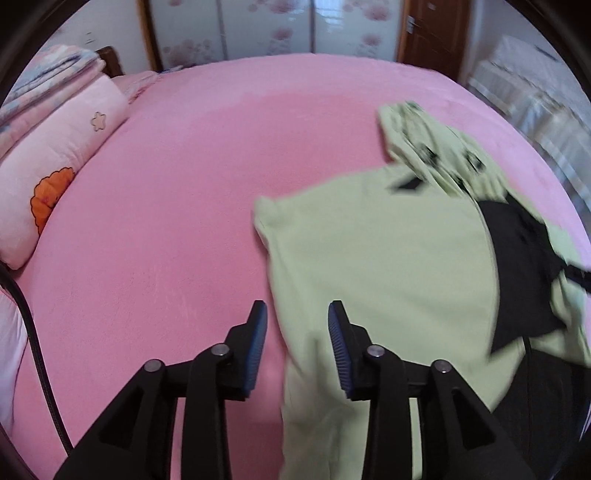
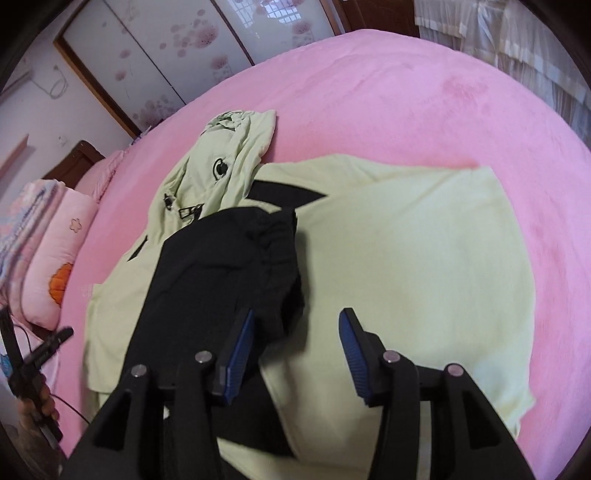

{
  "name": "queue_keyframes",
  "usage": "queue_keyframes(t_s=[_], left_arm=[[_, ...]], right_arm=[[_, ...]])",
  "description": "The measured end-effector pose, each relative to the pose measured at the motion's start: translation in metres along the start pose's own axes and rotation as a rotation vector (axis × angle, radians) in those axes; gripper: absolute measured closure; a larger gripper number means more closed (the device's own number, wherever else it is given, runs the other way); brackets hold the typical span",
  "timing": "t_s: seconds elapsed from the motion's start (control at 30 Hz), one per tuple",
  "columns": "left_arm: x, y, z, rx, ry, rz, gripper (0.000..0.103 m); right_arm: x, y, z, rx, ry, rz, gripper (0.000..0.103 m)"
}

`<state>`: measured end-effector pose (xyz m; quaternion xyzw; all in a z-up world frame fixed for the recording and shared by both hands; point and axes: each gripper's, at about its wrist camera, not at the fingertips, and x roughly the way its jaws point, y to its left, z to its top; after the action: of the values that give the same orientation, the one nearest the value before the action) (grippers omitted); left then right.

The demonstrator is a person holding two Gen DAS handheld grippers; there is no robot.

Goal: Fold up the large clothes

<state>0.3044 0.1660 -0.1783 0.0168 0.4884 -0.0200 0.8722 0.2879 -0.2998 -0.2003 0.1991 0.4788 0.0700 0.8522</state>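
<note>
A large pale green garment (image 1: 376,258) lies spread on the pink bed (image 1: 177,192), with a black panel (image 1: 517,266) along its right side and a printed hood (image 1: 436,147) bunched at the far end. My left gripper (image 1: 297,306) hovers open over the garment's left edge, and no cloth is pinched between its blue pads. In the right wrist view the same green garment (image 2: 406,251) has a black sleeve or panel (image 2: 221,266) folded across its left half. My right gripper (image 2: 298,314) stands open above it, its left finger close to the black fabric.
Pink pillows (image 1: 55,173) and folded bedding (image 1: 48,74) line the bed's left side. A wardrobe with flowered doors (image 1: 266,26) and a brown door (image 1: 432,33) stand behind. A hand (image 2: 37,406) shows at the left edge of the right wrist view. Curtains (image 2: 517,40) hang on the right.
</note>
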Motion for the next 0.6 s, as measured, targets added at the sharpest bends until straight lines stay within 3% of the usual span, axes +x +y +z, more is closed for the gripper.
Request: queue_keyframes(t_s=[0.23, 0.43, 0.6], left_arm=[[-0.005, -0.034, -0.063, 0.104, 0.035, 0.048, 0.065], [0.024, -0.041, -0.062, 0.091, 0.09, 0.107, 0.065], [0.03, -0.041, -0.056, 0.101, 0.054, 0.201, 0.063]], right_arm=[[0.007, 0.01, -0.016, 0.019, 0.044, 0.041, 0.055], [0.017, 0.014, -0.012, 0.069, 0.038, 0.06, 0.055], [0.027, 0.016, -0.006, 0.117, 0.029, 0.064, 0.055]])
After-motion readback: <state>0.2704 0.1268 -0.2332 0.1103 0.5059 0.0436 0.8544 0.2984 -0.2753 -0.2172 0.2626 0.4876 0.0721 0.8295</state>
